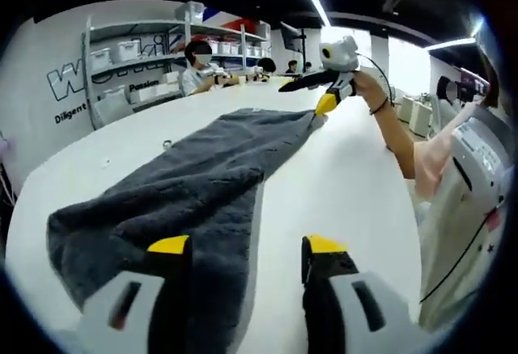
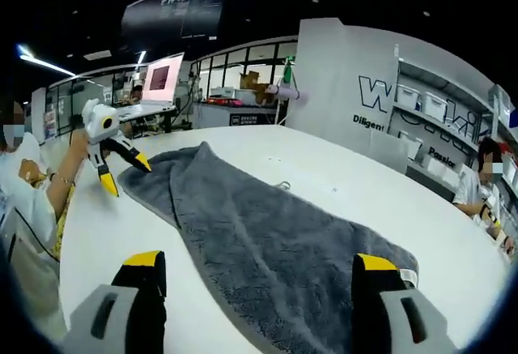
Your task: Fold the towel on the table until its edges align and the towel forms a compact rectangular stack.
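With the dark grey terry towel (image 1: 190, 180) stretched lengthwise across the white oval counter (image 1: 348, 176), I hold one gripper at each short end, which is how I would want them placed to bring one end over onto the other. In the left gripper view my left gripper (image 1: 247, 249) hangs with its yellow-tipped jaws spread wide and nothing between them; one jaw is over the towel's near end, the other over bare counter just beside the long edge. Far down the cloth, my right gripper (image 1: 324, 87) sits at the opposite corner, near the towel's edge; I cannot tell from there whether it touches the cloth.

In the right gripper view my right gripper (image 2: 255, 265) is likewise wide open and empty, its jaws straddling the towel (image 2: 267, 249) where a small white label shows at the corner. The left gripper (image 2: 121, 172) appears beyond, jaws parted, tips pointing down just beside the far corner.

The towel lies in a single rumpled layer, slightly skewed, so I judge the folding not yet begun. Each gripper needs a corner pinched first.
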`<state>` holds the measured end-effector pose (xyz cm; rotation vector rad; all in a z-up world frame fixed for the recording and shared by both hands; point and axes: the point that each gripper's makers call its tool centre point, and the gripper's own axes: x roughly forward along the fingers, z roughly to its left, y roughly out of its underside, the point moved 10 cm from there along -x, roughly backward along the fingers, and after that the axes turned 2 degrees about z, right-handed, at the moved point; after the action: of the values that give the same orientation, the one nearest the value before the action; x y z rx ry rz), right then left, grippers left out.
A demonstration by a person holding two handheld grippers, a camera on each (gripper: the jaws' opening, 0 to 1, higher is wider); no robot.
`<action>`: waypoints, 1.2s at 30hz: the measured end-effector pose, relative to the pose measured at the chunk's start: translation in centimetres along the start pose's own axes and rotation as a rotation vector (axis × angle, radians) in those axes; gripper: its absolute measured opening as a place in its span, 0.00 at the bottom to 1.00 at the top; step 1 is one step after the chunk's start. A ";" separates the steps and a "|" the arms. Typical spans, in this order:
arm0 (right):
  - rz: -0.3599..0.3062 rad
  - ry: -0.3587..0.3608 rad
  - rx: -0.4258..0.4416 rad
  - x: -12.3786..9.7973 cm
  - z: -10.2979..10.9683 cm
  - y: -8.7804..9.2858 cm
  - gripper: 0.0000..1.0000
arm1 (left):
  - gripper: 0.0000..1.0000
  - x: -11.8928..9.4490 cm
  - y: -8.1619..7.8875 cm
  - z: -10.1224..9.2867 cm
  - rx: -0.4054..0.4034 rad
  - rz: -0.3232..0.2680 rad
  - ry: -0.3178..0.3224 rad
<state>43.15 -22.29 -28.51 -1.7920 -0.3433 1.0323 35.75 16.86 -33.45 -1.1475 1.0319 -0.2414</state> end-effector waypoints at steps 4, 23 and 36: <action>0.000 0.005 -0.002 -0.1 0.0 0.0 1.00 | 0.44 0.5 0.9 0.3 -0.036 0.022 0.005; -0.019 0.006 0.007 -0.4 -0.2 0.0 1.00 | 0.05 0.3 1.4 0.9 -0.073 0.014 -0.042; -0.022 0.009 0.026 -0.6 -0.5 0.2 1.00 | 0.05 -5.8 2.0 0.9 -0.063 0.016 0.008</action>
<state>43.17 -23.09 -28.33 -1.7652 -0.3422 1.0084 32.66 22.03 -31.95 -1.1956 1.0624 -0.2019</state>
